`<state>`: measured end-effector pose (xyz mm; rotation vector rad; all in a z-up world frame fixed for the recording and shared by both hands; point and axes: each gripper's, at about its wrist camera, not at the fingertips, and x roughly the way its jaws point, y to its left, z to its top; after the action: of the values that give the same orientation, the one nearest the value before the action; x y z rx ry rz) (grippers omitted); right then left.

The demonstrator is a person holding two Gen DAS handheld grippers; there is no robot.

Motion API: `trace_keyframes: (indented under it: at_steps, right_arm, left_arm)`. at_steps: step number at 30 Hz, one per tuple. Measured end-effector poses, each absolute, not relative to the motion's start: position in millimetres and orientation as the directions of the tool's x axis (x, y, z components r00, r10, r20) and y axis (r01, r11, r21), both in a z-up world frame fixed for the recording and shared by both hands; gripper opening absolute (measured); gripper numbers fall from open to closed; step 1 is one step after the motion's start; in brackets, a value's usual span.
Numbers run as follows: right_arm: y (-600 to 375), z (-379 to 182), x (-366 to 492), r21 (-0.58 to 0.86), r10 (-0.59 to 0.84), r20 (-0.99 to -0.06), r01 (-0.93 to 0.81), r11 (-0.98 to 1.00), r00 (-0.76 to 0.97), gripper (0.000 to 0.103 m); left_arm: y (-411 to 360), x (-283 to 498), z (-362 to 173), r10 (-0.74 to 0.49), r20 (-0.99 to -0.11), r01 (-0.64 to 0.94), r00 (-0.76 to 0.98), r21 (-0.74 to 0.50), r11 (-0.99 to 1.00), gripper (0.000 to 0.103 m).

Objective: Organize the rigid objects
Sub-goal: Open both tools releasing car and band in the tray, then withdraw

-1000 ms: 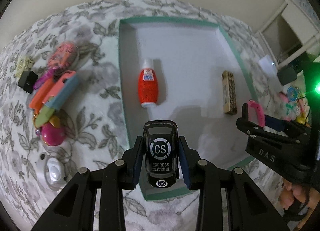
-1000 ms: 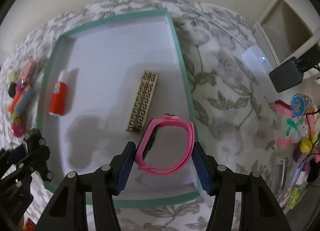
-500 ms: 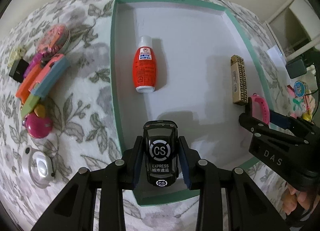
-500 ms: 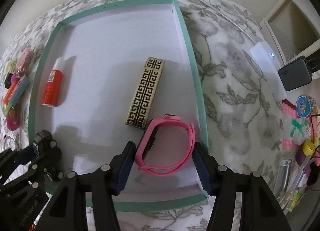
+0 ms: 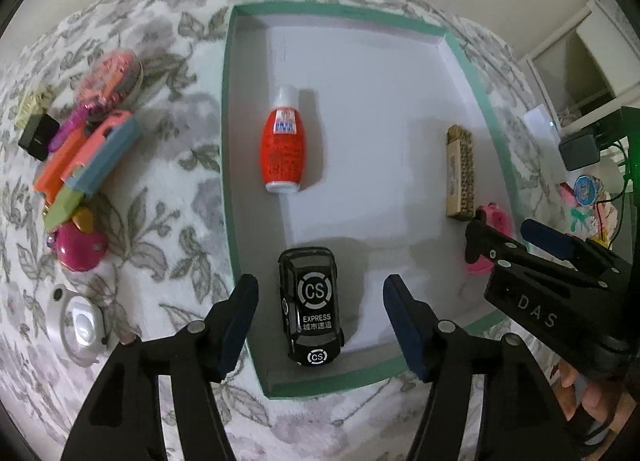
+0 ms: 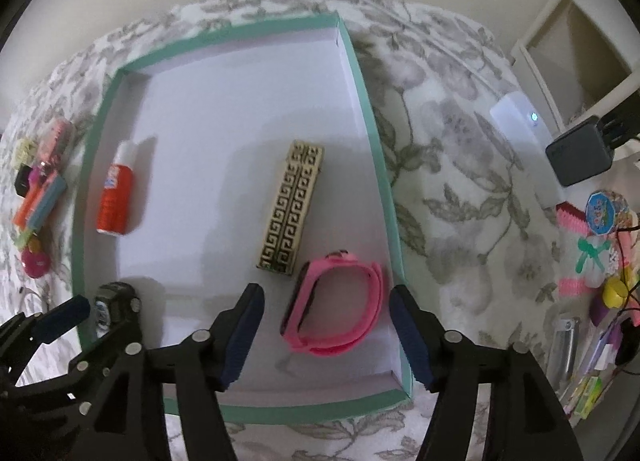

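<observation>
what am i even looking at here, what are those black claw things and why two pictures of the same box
No robot arm here: a person holds a pair of hand-held tongs in each hand, and each has a wide-angle camera looking along its fingers. So you get two views of one scene, from the left tongs and the right tongs.

On a flowered cloth sits a shallow tray with a green rim. In it lie a red bottle, a gold patterned bar, a black toy car and a pink wristband.

Both tongs have just been opening. The car and the wristband lie on the tray floor between the parted fingers, so nothing is gripped. Other small items lie on the cloth outside the tray.
</observation>
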<state>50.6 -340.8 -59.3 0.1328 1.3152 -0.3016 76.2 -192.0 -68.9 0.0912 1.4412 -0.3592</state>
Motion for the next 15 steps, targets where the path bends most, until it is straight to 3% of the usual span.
trace_keyframes:
  at_steps: [7,10,15]
  right_arm:
    - [-332,-30,53,-0.103,-0.188,-0.941,0.290,0.951,0.281,0.071]
    - [-325,-22,52,-0.101,-0.193,-0.928,0.283,0.954,0.320,0.081]
    - [-320,-24,52,-0.077,-0.175,-0.919,0.274,0.959,0.353,0.089]
  left_arm:
    - [-177,82,-45,-0.223,-0.964,0.275,0.144,-0.178,0.945,0.071]
    - [-167,84,-37,-0.217,-0.959,0.249,0.183,-0.168,0.954,0.078]
    - [-152,90,-32,-0.172,-0.953,0.200,0.248,-0.123,0.972,0.086]
